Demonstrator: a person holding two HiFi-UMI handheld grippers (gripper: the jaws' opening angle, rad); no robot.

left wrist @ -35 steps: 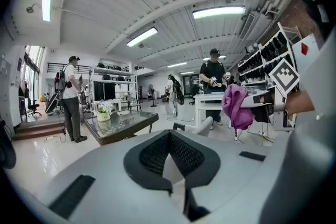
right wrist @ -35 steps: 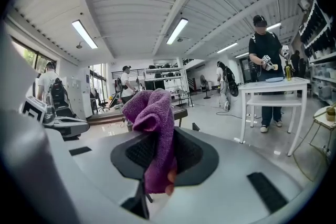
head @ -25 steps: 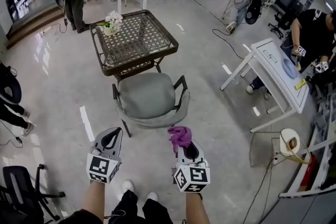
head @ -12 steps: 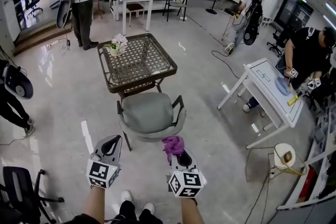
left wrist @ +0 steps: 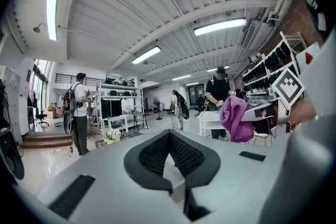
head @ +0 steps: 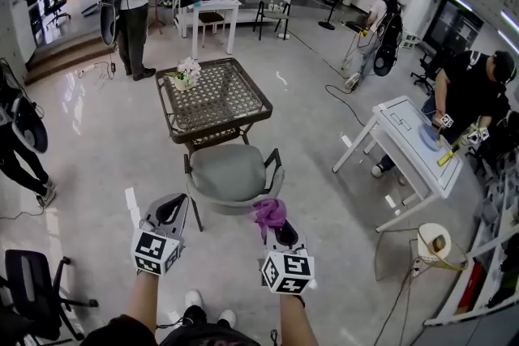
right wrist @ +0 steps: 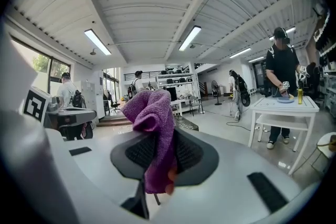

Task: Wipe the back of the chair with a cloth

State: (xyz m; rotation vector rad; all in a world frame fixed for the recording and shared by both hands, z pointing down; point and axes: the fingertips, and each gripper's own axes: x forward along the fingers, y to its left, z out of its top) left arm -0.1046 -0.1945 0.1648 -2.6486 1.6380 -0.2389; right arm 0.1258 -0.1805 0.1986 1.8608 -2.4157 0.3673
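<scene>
right gripper (right wrist: 157,159): fingers closed on the purple cloth (right wrist: 153,123). the pinch is low on the fabric, so most of it stands in a loose bunch above the fingers. judged purpose: it leaves free cloth to press on a surface.

left gripper (left wrist: 169,160): fingers together, nothing between them. it is held level beside the right one and carries nothing.

chair (head: 229,174): grey padded, dark arms, directly in front of the person. its seat faces the wicker table (head: 212,97) with the flowers (head: 186,73), so its curved back is the side nearest the grippers.

cloth position: in the head view the bunch overlaps the near rim of the chair's back, right of centre. contact cannot be confirmed. both gripper views look out across the room and show no chair, so the cloth probably sits above or just short of the back.

judgement: approach stage, wiping not yet begun. the next move needs the right gripper tipped down to lay the bunch on the back, then swept along the curve.

risks: the small pinch may let the cloth drag free, and the chair may slide on the glossy floor (head: 89,142).
</scene>
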